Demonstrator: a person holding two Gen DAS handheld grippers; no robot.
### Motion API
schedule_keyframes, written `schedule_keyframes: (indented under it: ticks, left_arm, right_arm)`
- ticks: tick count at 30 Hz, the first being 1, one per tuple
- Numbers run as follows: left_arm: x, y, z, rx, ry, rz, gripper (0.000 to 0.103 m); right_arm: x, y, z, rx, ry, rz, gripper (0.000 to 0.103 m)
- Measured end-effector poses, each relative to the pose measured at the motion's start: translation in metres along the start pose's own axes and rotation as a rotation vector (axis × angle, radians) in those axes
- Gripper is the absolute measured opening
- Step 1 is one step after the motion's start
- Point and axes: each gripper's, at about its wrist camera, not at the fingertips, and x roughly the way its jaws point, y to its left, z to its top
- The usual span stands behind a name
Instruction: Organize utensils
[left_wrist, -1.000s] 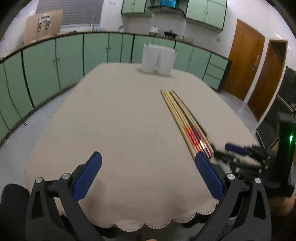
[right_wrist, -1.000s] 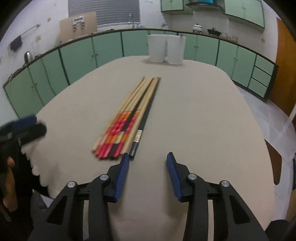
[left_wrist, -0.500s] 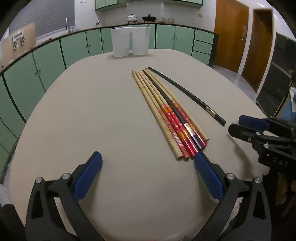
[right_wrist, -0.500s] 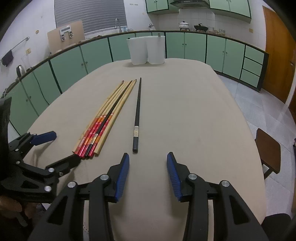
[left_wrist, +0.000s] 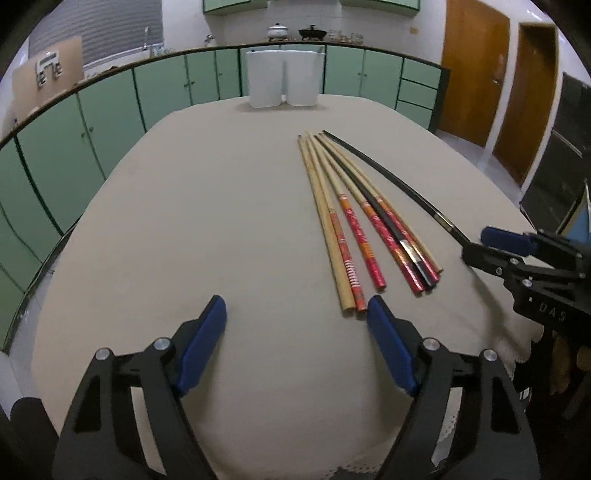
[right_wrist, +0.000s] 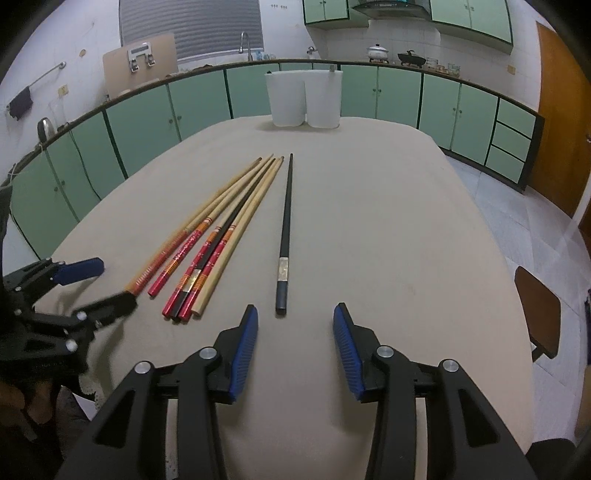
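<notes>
I am seeing dim, even indoor light, soft shadows, heavy fisheye bending, dark vignetted corners, slight blur.

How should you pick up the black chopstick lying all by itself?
Grip the lone black chopstick at its thick near end, by the pale band. It lies flat on the table, pointing straight away, apart from the bundle. The right gripper probably fits best: come from above with the open jaws either side of its width.

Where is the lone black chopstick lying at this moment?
In the right wrist view the lone black chopstick lies flat on the table, apart to the right of the bundle of chopsticks, its thick end just ahead of the open right gripper.
</notes>
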Motion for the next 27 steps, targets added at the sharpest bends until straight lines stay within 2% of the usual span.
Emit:
schedule_keyframes:
  ticks: [6,9,12,20,27]
  left_arm:
    - [-0.003,0.008,-0.001,-0.014,0.011,-0.006,0.076]
    - [-0.005,0.012,-0.006,-0.013,0.017,0.023,0.076]
    - [-0.003,0.014,-0.004,-0.023,0.012,0.021,0.075]
    - [0.001,-0.001,0.001,0.013,0.014,-0.02,0.074]
    - [0.006,-0.005,0.003,0.011,-0.003,-0.003,0.075]
  right_arm:
    - [-0.002,0.003,-0.001,-0.004,0.005,-0.001,0.043]
    - [-0.002,0.004,-0.002,-0.01,0.003,-0.004,0.043]
    - [-0.001,0.005,-0.001,-0.009,0.003,-0.003,0.043]
    - [0.0,0.007,-0.001,-0.02,0.001,-0.009,0.043]
    - [0.005,0.008,0.004,-0.023,-0.008,-0.016,0.043]
